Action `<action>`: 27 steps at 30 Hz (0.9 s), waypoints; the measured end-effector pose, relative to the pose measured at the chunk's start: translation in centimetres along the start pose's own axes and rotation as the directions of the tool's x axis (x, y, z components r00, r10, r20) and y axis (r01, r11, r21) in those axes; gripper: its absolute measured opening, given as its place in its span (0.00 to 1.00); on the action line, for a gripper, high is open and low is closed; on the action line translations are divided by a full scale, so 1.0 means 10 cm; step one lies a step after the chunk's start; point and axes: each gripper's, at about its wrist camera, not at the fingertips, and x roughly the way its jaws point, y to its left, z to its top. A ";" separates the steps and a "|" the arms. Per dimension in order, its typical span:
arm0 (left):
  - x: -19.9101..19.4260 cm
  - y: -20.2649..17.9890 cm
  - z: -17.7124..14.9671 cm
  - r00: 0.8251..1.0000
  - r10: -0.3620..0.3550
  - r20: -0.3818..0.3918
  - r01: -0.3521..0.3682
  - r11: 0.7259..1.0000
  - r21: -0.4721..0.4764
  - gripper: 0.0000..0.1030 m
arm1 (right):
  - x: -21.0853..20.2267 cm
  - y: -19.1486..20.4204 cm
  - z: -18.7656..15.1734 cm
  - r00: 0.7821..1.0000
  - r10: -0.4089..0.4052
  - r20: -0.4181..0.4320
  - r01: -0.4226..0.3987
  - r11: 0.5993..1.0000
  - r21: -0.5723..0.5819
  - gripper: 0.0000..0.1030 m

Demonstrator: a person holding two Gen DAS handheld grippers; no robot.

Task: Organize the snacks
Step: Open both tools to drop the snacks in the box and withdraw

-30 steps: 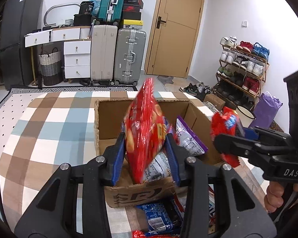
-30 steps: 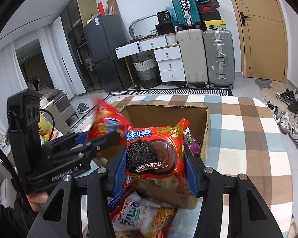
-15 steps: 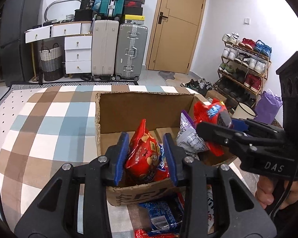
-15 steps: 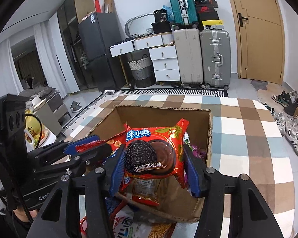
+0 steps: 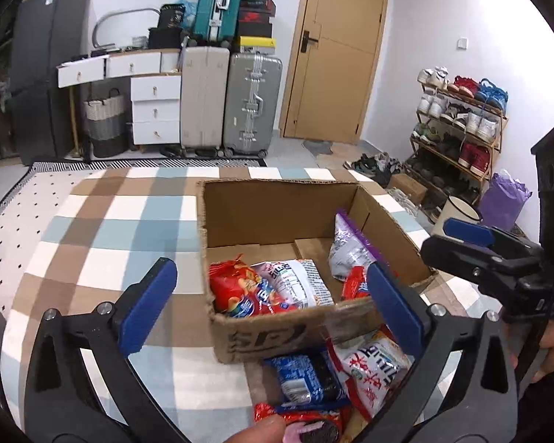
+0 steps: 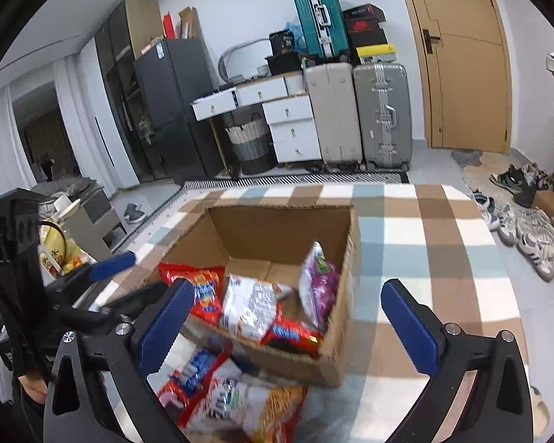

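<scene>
An open cardboard box (image 5: 284, 205) (image 6: 277, 229) stands on the checked tablecloth. Inside lie a red cracker bag (image 5: 232, 288) (image 6: 195, 284), a white packet (image 5: 295, 288) (image 6: 251, 302), a purple-white bag (image 5: 351, 247) (image 6: 317, 280) and a red Oreo pack (image 6: 295, 336). My left gripper (image 5: 273, 306) is open and empty just in front of the box. My right gripper (image 6: 288, 325) is open and empty over the box's near edge. Loose snacks lie in front of the box: a blue pack (image 5: 306, 376) and a white-red bag (image 5: 373, 369) (image 6: 240, 402).
The checked table (image 5: 110, 243) extends left of the box and to its right (image 6: 432, 258). Suitcases (image 5: 232, 103), a white drawer unit (image 5: 155, 107) and a door (image 5: 336, 55) are behind. A shoe rack (image 5: 458, 125) stands at the right.
Both grippers opened and let go of their packs, the red cracker bag and the Oreo pack, which now lie in the box. Both grippers drew back toward the box's near edge.
</scene>
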 end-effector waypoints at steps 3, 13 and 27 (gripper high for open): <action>-0.14 0.02 -0.06 1.000 -0.007 -0.010 0.007 1.000 0.004 0.99 | -0.13 -0.02 -0.07 1.000 -0.006 0.005 0.006 1.000 0.004 1.00; -0.54 0.07 -0.28 0.999 0.013 -0.051 -0.012 1.000 0.011 0.99 | -0.40 -0.05 -0.34 0.999 0.009 -0.044 -0.008 0.999 0.040 1.00; -0.78 -0.06 -0.63 0.993 0.021 -0.116 -0.018 0.999 0.026 0.99 | -0.66 0.08 -0.74 0.995 0.001 -0.100 0.002 1.000 0.026 1.00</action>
